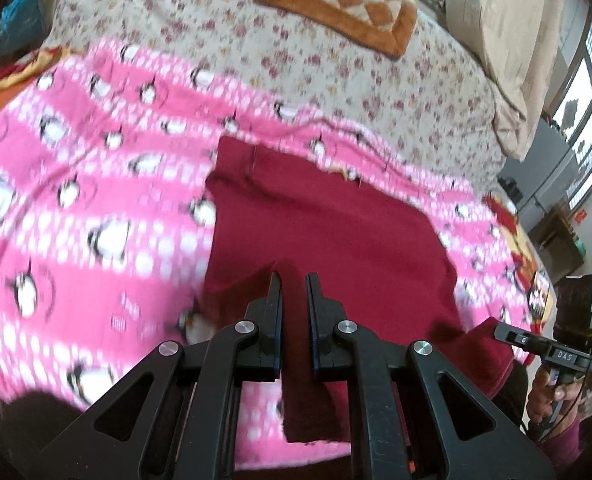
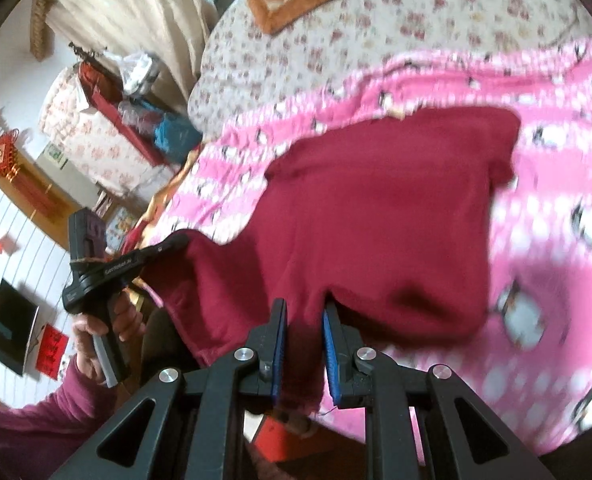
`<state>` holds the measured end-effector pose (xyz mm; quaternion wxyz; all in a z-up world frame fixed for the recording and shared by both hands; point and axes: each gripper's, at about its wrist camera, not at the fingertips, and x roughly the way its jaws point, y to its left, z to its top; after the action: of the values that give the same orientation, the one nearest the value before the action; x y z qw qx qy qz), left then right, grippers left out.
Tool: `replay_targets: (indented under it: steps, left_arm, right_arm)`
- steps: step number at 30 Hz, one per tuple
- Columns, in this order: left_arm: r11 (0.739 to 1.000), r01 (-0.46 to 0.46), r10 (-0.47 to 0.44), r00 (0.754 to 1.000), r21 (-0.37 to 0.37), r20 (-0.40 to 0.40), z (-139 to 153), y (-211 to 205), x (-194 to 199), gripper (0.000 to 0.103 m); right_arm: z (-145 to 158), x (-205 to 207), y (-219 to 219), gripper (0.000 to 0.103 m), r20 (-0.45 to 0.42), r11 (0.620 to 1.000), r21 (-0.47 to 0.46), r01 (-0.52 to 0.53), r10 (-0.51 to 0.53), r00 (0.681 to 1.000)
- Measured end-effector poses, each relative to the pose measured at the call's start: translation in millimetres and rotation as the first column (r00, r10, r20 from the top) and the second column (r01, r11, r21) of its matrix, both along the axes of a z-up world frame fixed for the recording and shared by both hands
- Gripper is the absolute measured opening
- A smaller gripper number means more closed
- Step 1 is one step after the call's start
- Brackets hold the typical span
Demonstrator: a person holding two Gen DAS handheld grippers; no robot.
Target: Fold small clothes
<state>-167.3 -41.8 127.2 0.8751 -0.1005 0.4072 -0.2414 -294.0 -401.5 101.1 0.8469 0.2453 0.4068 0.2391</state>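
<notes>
The left gripper (image 1: 294, 280) is clamped on a strip of the one dark red garment (image 1: 328, 216), its jaws narrowly apart with cloth between them. The right gripper (image 2: 304, 308) likewise pinches a bunched edge of the garment, which lies spread on a pink penguin blanket (image 1: 76, 208) over a floral bedspread (image 1: 224, 44). One orange checked cushion (image 1: 336, 0) sits farther back, near a window (image 1: 588, 80).

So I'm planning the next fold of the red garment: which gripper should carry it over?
Probably either: left gripper and right gripper each pinch an edge of the red garment, so both together.
</notes>
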Motion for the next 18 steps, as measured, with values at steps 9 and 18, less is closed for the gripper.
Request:
replay_targets:
  steps: [9, 18]
  left_arm:
    - [1.0, 0.02, -0.018, 0.996, -0.015, 0.09, 39, -34, 65, 0.009]
    - [1.0, 0.009, -0.008, 0.997, -0.014, 0.08, 40, -39, 95, 0.009]
  right_arm:
    - [49, 56, -36, 0.016, 0.078, 0.988, 0.008, 0.156, -0.156, 0.985]
    - [45, 82, -58, 0.016, 0.016, 0.967, 0.027, 0.252, -0.253, 0.967]
